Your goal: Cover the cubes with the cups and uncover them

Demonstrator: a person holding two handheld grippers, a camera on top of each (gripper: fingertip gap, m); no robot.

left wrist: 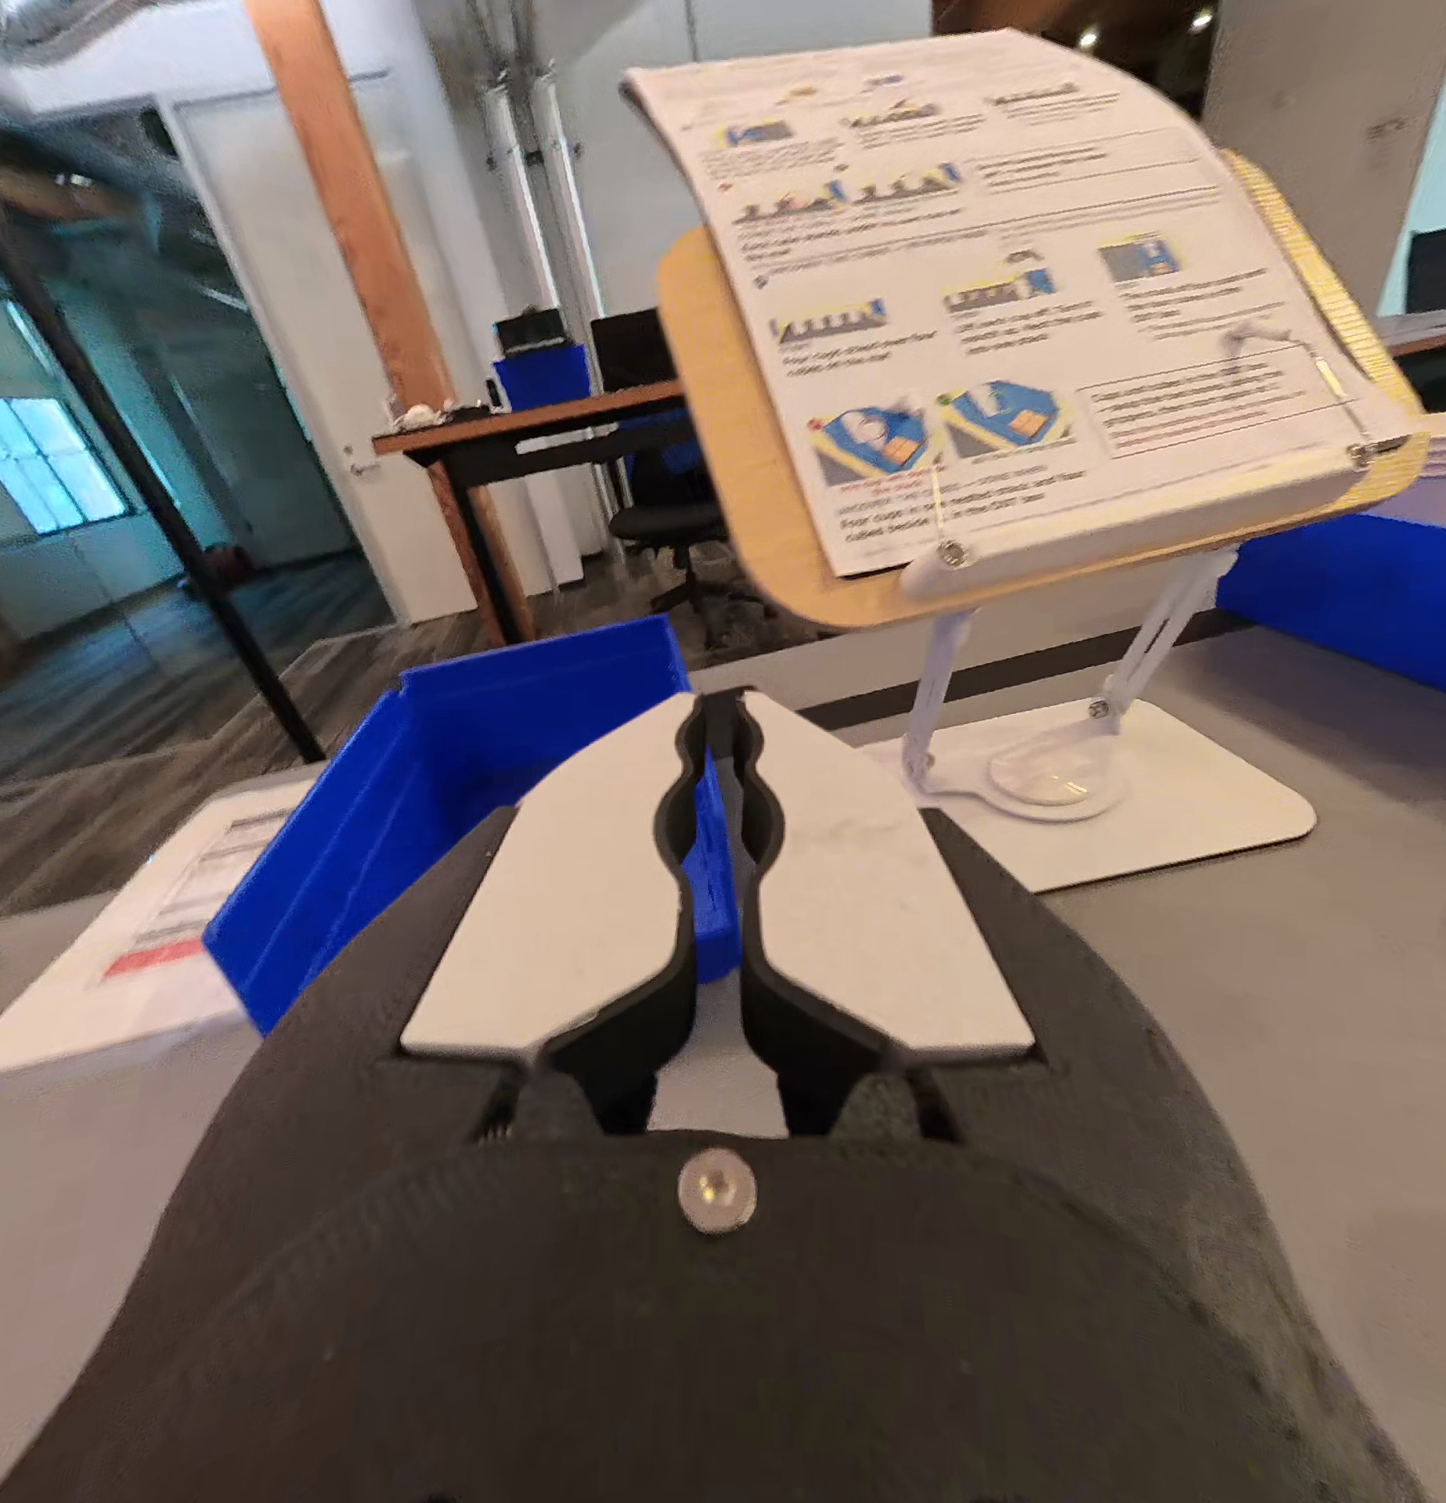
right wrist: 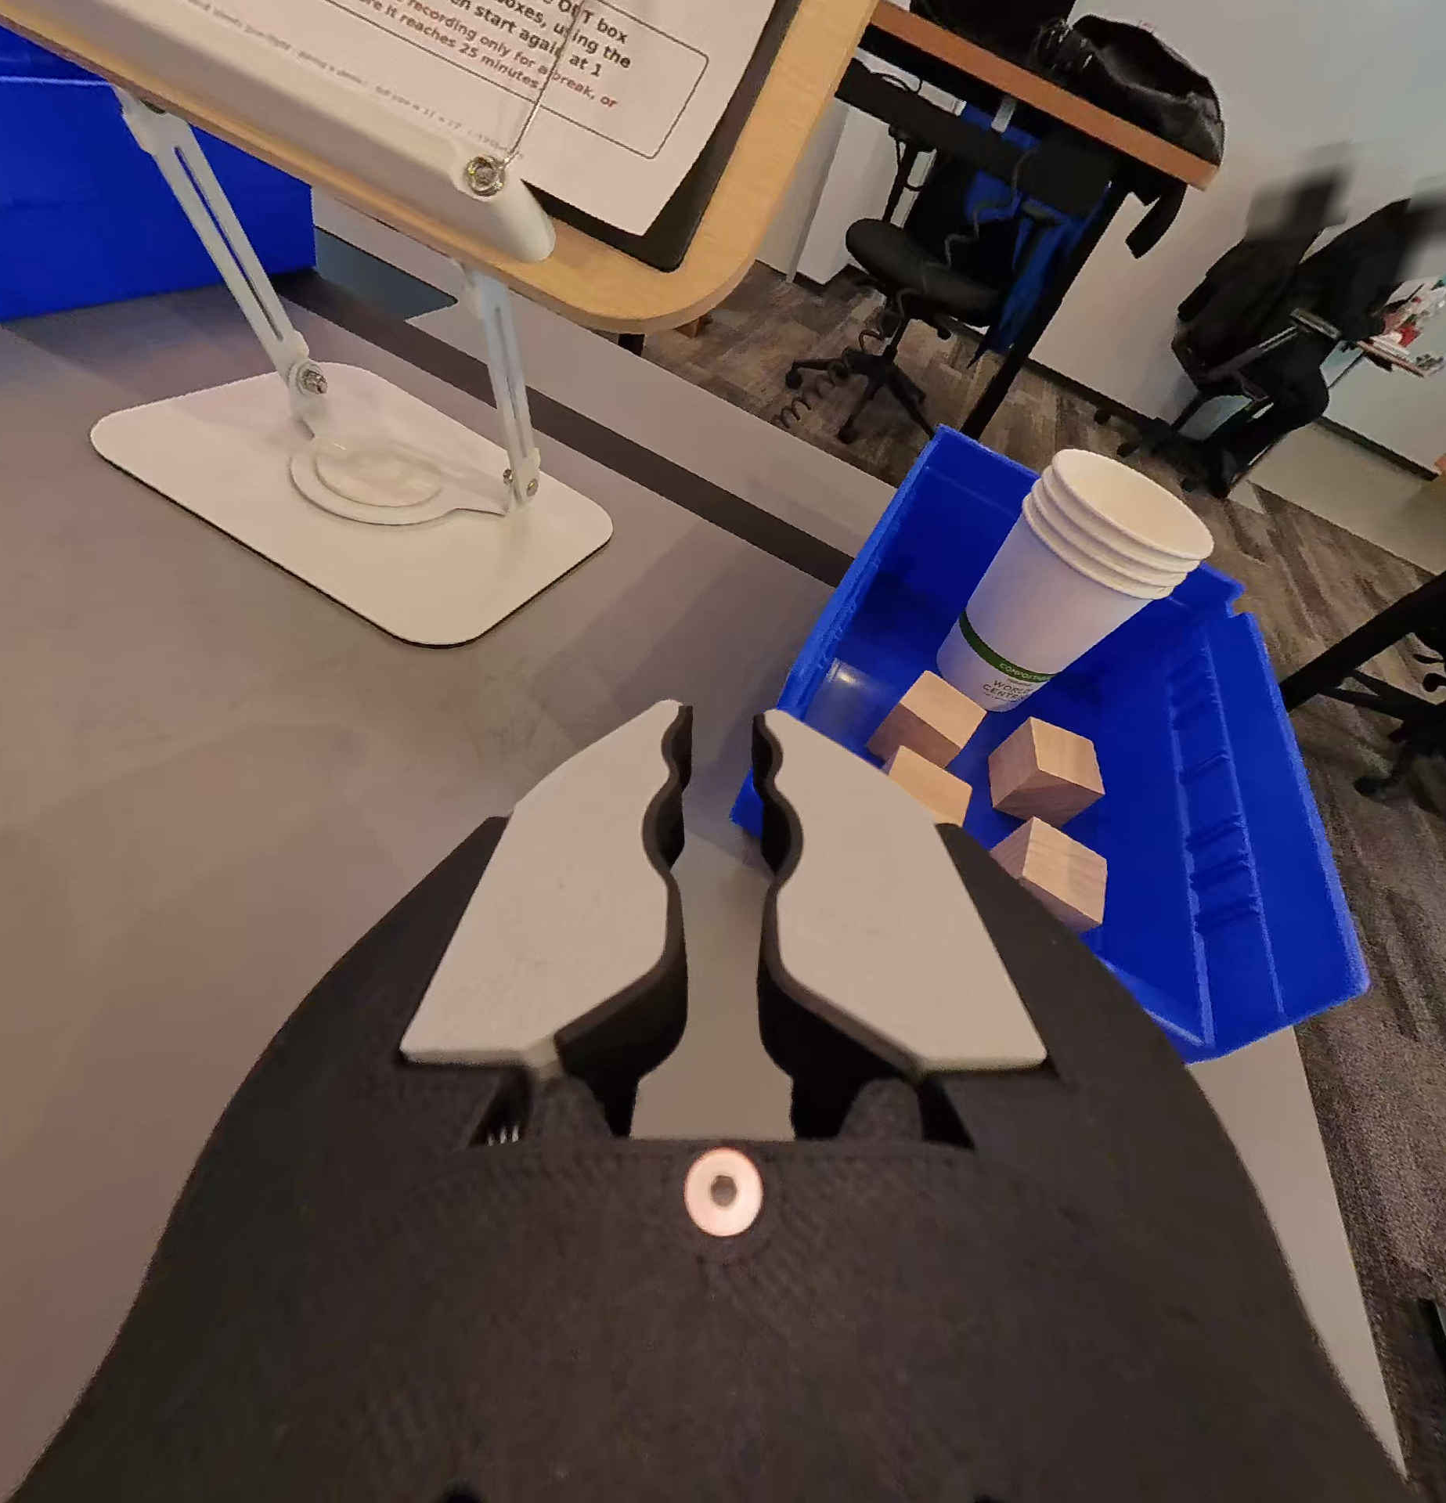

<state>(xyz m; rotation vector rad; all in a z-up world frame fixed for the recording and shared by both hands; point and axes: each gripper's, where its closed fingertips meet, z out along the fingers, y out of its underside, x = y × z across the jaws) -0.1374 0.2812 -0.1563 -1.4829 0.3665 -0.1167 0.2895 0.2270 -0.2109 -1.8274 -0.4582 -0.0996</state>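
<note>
A nested stack of white paper cups (right wrist: pixel 1085 585) leans inside a blue bin (right wrist: pixel 1240 813) at the table's right edge. Several wooden cubes (right wrist: pixel 1045 773) lie on the bin's floor beside the stack. My right gripper (right wrist: pixel 721 720) hovers over the grey table (right wrist: pixel 215 773) just left of this bin, its jaws nearly together and holding nothing. My left gripper (left wrist: pixel 723 707) is shut and empty, pointing at a second blue bin (left wrist: pixel 459 781) whose visible inside holds nothing. No cups or cubes show in the left wrist view.
A tilted wooden document stand with an instruction sheet (left wrist: pixel 1028 325) overhangs the back of the table on a white base plate (right wrist: pixel 361 504). Another blue bin (left wrist: pixel 1354 602) sits behind it. A paper sheet (left wrist: pixel 174 911) lies left of the second bin. Office chairs and desks stand beyond the table.
</note>
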